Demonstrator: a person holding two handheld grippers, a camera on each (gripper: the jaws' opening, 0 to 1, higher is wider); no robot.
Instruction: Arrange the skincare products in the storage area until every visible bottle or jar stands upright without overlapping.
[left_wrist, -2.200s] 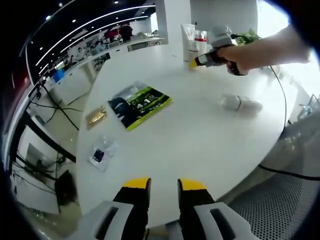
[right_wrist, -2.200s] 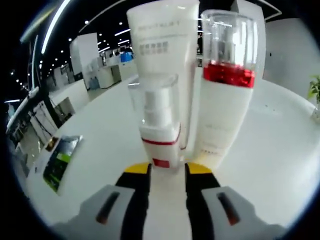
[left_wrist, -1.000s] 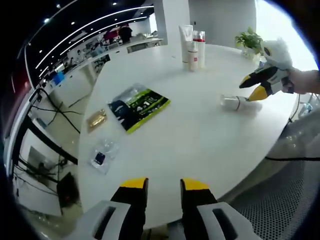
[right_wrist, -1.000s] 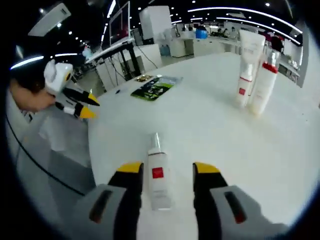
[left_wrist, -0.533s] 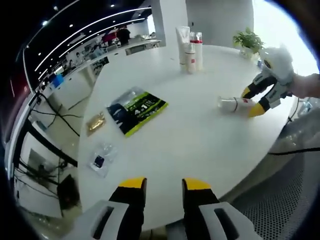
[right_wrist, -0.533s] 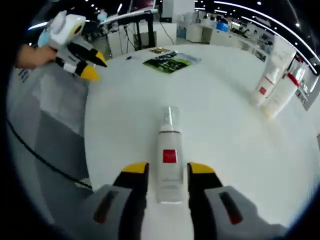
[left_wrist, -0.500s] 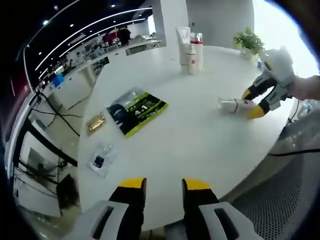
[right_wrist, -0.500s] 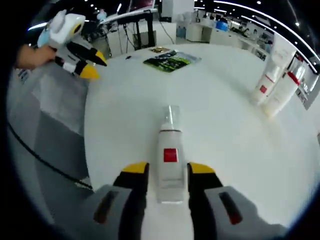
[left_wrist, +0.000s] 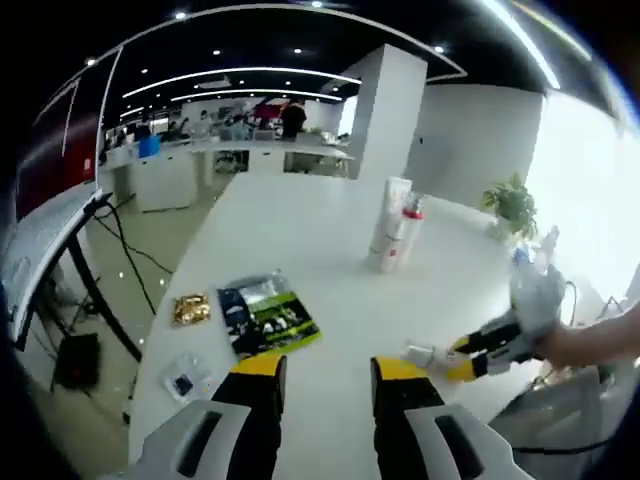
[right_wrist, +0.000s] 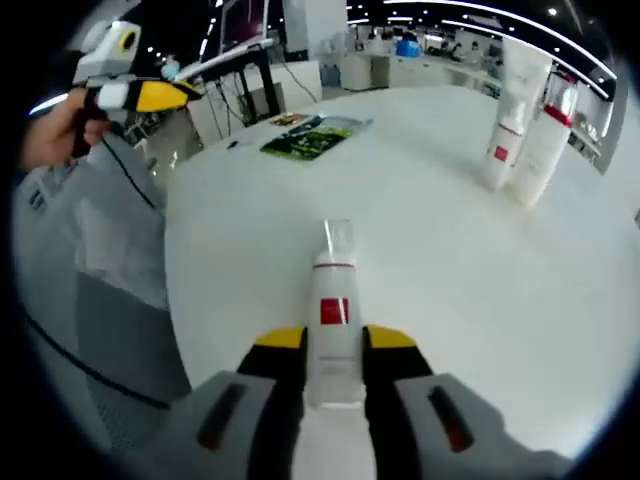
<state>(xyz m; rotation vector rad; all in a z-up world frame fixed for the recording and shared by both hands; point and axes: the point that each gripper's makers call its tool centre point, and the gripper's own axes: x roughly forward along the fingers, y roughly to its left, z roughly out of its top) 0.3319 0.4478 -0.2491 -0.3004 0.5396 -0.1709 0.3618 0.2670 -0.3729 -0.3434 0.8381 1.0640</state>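
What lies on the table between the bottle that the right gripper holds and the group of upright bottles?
Nothing: in the right gripper view, bare white table separates the lying bottle, between the right gripper's jaws, from the upright bottles.

A green-and-black packet (left_wrist: 268, 315) lies flat on the round white table (left_wrist: 300, 225), with a small gold packet (left_wrist: 190, 308) just beside it and a clear sachet (left_wrist: 183, 383) nearer the table's edge. A potted plant (left_wrist: 512, 205) stands at the far side. Black cables (left_wrist: 125, 240) trail over the floor beside the table.
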